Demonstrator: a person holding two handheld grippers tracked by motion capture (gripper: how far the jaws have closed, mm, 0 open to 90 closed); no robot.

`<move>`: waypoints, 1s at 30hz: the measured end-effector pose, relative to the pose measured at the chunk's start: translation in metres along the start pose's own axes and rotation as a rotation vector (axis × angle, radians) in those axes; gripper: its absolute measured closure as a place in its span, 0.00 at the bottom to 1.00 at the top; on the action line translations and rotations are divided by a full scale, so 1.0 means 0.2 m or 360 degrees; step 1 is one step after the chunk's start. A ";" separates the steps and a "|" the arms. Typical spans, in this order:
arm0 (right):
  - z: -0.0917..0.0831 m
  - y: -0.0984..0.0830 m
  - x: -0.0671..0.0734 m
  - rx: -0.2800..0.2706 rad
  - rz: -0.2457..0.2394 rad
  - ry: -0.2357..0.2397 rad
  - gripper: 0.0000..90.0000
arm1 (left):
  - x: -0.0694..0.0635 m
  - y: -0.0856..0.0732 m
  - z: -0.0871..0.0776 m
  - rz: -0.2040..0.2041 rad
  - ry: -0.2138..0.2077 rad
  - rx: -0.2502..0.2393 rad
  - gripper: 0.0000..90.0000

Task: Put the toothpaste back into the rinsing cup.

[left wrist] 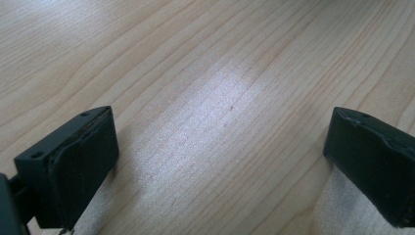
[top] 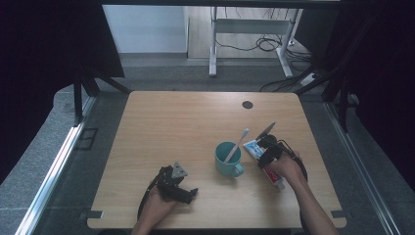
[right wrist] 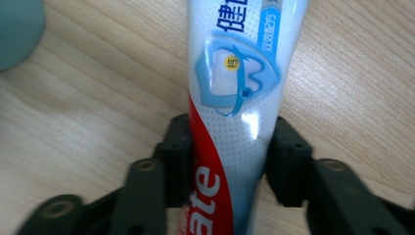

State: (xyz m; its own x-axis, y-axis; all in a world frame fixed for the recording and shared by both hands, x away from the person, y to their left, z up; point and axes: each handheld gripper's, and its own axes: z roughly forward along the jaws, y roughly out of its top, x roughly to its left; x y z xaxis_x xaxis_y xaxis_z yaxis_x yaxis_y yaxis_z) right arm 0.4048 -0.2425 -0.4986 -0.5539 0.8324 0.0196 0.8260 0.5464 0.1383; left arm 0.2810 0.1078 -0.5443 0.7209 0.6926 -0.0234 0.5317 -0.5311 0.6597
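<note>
**Toothpaste tube flat on table, right of cup**

Toothpaste tube (top: 265, 162): white body, red band with white lettering toward the near end, blue tooth-and-shield emblem and blue characters farther up (right wrist: 235, 73). Lies flat on the wooden table (top: 171, 122), long axis running diagonally, flat crimped end pointing away toward the far left, just right of the teal cup (top: 228, 159).

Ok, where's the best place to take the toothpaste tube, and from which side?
Grip the tube across its width at mid-body, coming down from above. It lies flat on the table, so its two long edges are free, and the middle is evenly wide. The right gripper already straddles it there, a finger against each edge. The cup stands close alongside, so stay on the tube's line.
</note>
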 end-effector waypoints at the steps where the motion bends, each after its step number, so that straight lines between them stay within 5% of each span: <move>1: -0.01 0.00 0.00 0.0000 -0.0008 0.0011 0.70 | 0.00 0.00 0.00 0.0000 0.0000 -0.0001 0.00; 7: -0.03 -0.01 -0.01 0.0009 -0.0058 0.0037 0.78 | 0.00 0.00 0.00 0.0001 0.0000 -0.0001 0.00; 30: -0.09 -0.06 -0.02 -0.0137 -0.0072 0.0085 0.79 | 0.00 0.00 0.00 0.0002 0.0000 -0.0001 0.00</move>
State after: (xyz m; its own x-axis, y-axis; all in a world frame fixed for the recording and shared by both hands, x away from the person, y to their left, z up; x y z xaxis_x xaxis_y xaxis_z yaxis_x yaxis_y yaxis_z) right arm 0.3955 -0.2532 -0.4832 -0.5969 0.7998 0.0638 0.7894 0.5712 0.2248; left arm 0.2811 0.1078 -0.5443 0.7214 0.6922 -0.0226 0.5306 -0.5314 0.6604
